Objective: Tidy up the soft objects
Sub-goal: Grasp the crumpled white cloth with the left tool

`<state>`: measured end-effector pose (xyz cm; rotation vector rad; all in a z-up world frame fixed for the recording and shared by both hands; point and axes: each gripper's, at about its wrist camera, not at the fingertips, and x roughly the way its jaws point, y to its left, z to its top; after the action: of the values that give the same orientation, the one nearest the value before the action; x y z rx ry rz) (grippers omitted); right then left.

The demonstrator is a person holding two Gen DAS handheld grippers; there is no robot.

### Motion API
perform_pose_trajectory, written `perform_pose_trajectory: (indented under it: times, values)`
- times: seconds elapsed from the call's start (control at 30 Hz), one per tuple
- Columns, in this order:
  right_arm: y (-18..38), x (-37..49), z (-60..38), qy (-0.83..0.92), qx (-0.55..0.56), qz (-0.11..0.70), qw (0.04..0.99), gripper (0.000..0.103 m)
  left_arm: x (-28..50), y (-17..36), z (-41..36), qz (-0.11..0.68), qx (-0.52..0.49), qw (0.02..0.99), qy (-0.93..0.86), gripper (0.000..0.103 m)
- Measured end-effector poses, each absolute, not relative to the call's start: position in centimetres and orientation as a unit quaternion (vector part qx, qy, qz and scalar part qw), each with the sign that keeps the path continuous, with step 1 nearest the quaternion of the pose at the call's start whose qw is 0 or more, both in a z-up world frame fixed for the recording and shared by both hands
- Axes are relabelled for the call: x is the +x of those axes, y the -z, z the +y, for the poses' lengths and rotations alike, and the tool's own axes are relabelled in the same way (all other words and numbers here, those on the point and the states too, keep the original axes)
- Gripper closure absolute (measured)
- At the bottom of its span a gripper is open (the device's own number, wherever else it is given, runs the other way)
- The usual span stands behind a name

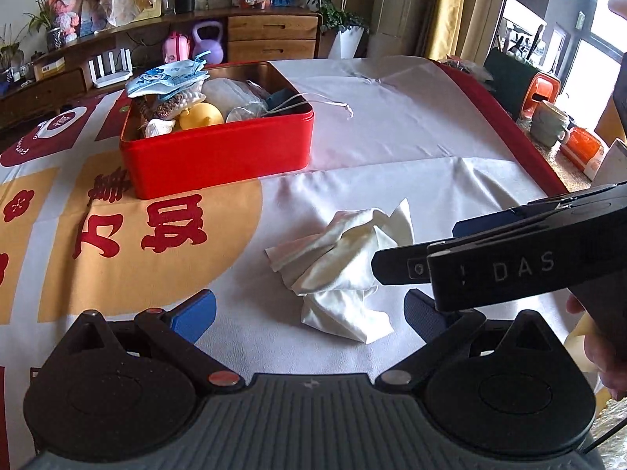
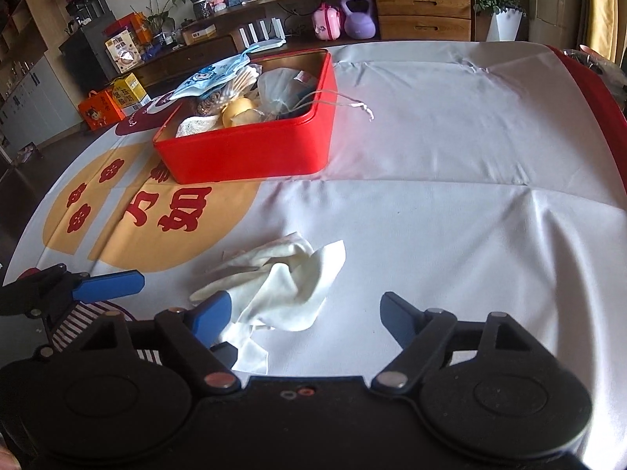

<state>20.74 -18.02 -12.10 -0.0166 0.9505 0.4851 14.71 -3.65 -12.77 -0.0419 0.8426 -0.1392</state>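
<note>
- Far left: printed tablecloth [image 2: 431,215], orange disc with red characters. Left gripper [image 1: 309,309] low over it, blue pads spread wide, nothing between them that they press on.
- Left of centre, further back: red tin [image 1: 219,164], open, already heaped — blue face mask [image 1: 168,78], yellow soft toy [image 1: 202,115], clear drawstring pouch [image 1: 231,96]. A white cord [image 1: 337,103] trails over the tin's right edge onto the cloth.
- Centre: crumpled white cloth [image 1: 345,270], the one loose item, lies on the tablecloth near both tools and well apart from the tin. From the left wrist view it sits between the left pads but untouched.
- Right: right gripper [image 2: 305,315], jaws fairly wide, not clamped. Its left pad overlaps the white cloth's edge in its own view; contact cannot be told.
- Risks, judged:
  - both tools converge on one small cloth; fingers may clash.
  - a pinch on a single fold would let the rest drag or slip out.
  - pads closing low could catch the tablecloth and pull the tin.
  - the tin is full; one more item may spill the mask off the rim.
</note>
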Motion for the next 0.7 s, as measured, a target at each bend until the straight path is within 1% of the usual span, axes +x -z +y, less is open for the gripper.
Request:
perform_pose_trajectory:
  times: [0.1, 0.13, 0.2, 0.23, 0.27, 0.33, 0.37, 0.4, 0.47, 0.5, 0.57, 0.6, 0.67, 0.7]
  values:
    - [12.4, 21.4, -17.8, -0.231, -0.001, 0.457, 0.859, 0.027, 15.1, 13.2, -4.0, 0.402, -0.011, 0.913, 0.067, 0.001]
    - [12.6, 21.6, -17.7, -0.231, -0.001, 0.459, 0.858, 0.03, 15.2, 13.3, -4.1, 0.399, -0.009, 0.914, 0.066, 0.001]
    - [12.8, 21.9, -17.4, -0.234, -0.002, 0.461, 0.856, 0.036, 15.3, 13.3, -4.3, 0.391, -0.003, 0.918, 0.066, 0.005]
    - [13.0, 22.1, -17.2, -0.236, -0.003, 0.463, 0.854, 0.042, 15.5, 13.4, -4.4, 0.39, 0.0, 0.918, 0.068, 0.011]
    - [13.1, 22.3, -17.1, -0.237, -0.003, 0.464, 0.853, 0.05, 15.6, 13.5, -4.5, 0.391, 0.002, 0.917, 0.071, 0.015]
    - [13.3, 22.5, -16.9, -0.241, -0.003, 0.467, 0.851, 0.055, 15.9, 13.8, -4.7, 0.396, 0.006, 0.915, 0.076, 0.028]
    - [13.4, 22.7, -16.8, -0.243, -0.001, 0.468, 0.85, 0.06, 16.0, 14.0, -4.8, 0.398, 0.007, 0.914, 0.079, 0.036]
    - [13.5, 22.7, -16.7, -0.245, 0.0, 0.468, 0.849, 0.064, 16.0, 14.1, -4.8, 0.399, 0.007, 0.913, 0.081, 0.04]
    - [13.5, 22.8, -16.5, -0.249, 0.001, 0.468, 0.848, 0.072, 16.1, 14.3, -4.8, 0.4, 0.007, 0.912, 0.087, 0.051]
    - [13.6, 22.8, -16.4, -0.249, 0.0, 0.468, 0.848, 0.074, 16.2, 14.4, -4.7, 0.399, 0.006, 0.912, 0.09, 0.054]
    - [13.7, 22.8, -16.3, -0.254, 0.001, 0.469, 0.846, 0.085, 16.3, 14.5, -4.7, 0.401, 0.002, 0.911, 0.097, 0.065]
    - [13.7, 22.8, -16.2, -0.255, 0.0, 0.469, 0.845, 0.087, 16.3, 14.6, -4.7, 0.401, 0.001, 0.911, 0.099, 0.068]
    - [13.7, 22.7, -16.1, -0.258, -0.002, 0.466, 0.846, 0.096, 16.3, 14.6, -4.7, 0.399, 0.0, 0.911, 0.105, 0.073]
    - [13.8, 22.7, -16.1, -0.259, -0.002, 0.465, 0.846, 0.097, 16.3, 14.6, -4.6, 0.397, -0.001, 0.912, 0.108, 0.076]
